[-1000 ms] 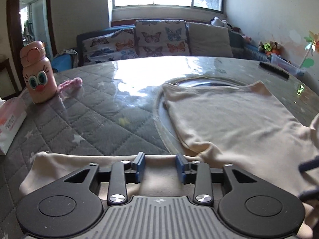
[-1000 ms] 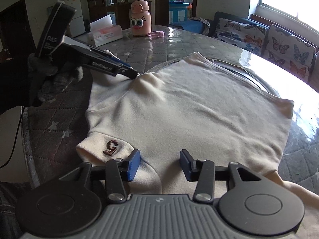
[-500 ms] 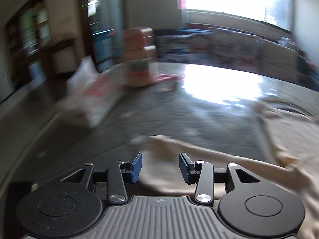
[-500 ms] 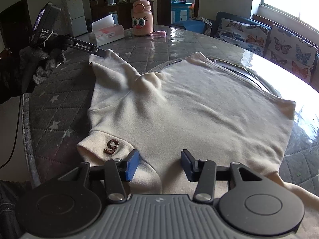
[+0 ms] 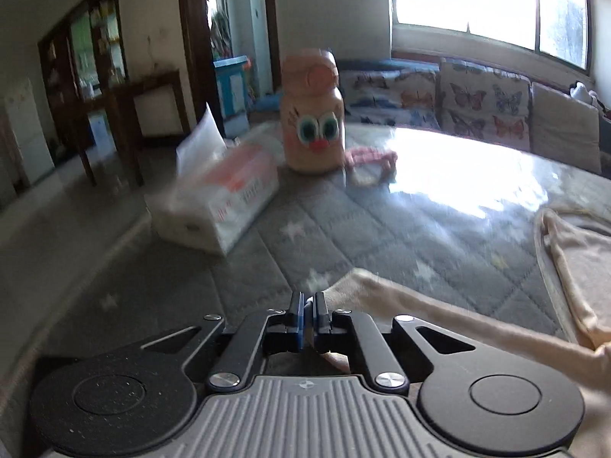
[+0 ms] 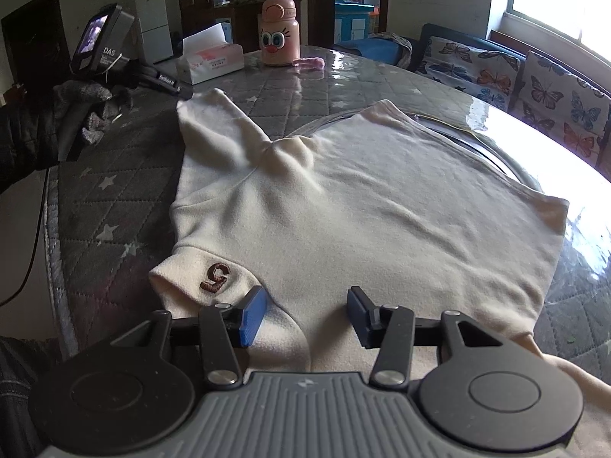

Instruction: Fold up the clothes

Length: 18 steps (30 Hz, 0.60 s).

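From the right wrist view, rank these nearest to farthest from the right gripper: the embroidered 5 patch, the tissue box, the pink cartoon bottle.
Seen from the right gripper:
1. The embroidered 5 patch, on the cuff just ahead and left of the open jaws.
2. The tissue box, far left on the quilted table.
3. The pink cartoon bottle, slightly farther back, right of the box.

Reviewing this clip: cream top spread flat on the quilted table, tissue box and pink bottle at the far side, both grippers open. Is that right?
Not quite. Only the right gripper is open, its fingers apart over the cream top. The left gripper is shut, as the left wrist view shows, beside the sleeve; whether it pinches the cloth is unclear. The tissue box and pink bottle are as you say.
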Each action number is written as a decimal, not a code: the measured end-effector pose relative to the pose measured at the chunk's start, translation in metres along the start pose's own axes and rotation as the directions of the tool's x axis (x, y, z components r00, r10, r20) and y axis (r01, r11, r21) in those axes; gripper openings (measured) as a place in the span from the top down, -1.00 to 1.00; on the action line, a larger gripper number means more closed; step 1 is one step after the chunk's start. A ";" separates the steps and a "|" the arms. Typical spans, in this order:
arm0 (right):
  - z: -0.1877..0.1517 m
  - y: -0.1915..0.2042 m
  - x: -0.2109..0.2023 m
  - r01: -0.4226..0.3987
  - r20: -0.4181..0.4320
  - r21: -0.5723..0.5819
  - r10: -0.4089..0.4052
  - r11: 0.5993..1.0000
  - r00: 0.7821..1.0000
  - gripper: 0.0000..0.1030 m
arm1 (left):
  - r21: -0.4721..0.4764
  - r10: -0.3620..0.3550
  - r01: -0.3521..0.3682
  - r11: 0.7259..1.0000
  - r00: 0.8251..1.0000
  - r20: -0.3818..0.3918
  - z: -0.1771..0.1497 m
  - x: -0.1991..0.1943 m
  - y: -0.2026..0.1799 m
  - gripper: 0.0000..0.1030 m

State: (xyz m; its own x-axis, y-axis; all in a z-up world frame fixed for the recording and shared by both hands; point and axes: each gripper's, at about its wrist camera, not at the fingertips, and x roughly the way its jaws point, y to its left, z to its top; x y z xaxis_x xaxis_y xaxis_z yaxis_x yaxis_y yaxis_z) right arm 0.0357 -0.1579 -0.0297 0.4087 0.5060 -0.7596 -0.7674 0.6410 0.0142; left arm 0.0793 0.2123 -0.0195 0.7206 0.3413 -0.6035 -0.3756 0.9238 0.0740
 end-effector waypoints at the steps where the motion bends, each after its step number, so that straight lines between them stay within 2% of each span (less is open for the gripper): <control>1: 0.000 0.000 0.000 -0.002 -0.001 -0.005 0.002 1.000 1.000 0.05 | 0.007 0.009 -0.009 1.000 1.000 0.002 -0.001 0.001 0.000 0.91; 4: -0.001 0.001 -0.001 -0.011 -0.004 -0.021 0.011 1.000 1.000 0.05 | 0.027 0.034 -0.034 0.999 0.999 0.002 -0.003 0.005 0.000 0.91; 7: -0.001 0.001 -0.001 -0.019 -0.011 -0.031 0.018 0.999 1.000 0.05 | 0.036 0.044 -0.043 0.998 0.998 -0.038 -0.007 0.017 0.000 0.90; 9: 0.000 0.000 -0.002 -0.020 -0.015 -0.031 0.020 0.999 1.000 0.05 | 0.047 0.055 -0.053 0.997 0.998 -0.034 -0.008 0.015 -0.001 0.76; 13: 0.001 -0.003 -0.006 -0.030 -0.014 -0.012 0.030 0.999 0.999 0.05 | 0.054 0.061 -0.061 0.997 0.998 -0.013 -0.006 0.002 -0.001 0.72; 15: 0.003 -0.006 -0.009 -0.039 -0.004 0.006 0.039 0.999 0.999 0.05 | 0.051 0.034 -0.033 0.998 0.999 -0.005 -0.004 -0.006 -0.005 0.72; 18: 0.005 -0.008 -0.010 -0.032 0.007 0.017 0.032 0.999 0.999 0.05 | 0.079 -0.087 0.088 0.993 0.996 -0.017 -0.004 -0.017 -0.033 0.72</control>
State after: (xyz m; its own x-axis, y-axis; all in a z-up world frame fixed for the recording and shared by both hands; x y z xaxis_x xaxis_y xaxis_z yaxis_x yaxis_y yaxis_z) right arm 0.0403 -0.1650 -0.0184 0.3875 0.5305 -0.7539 -0.7717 0.6340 0.0494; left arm 0.0767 0.1757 -0.0150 0.7404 0.2568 -0.6212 -0.2633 0.9611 0.0835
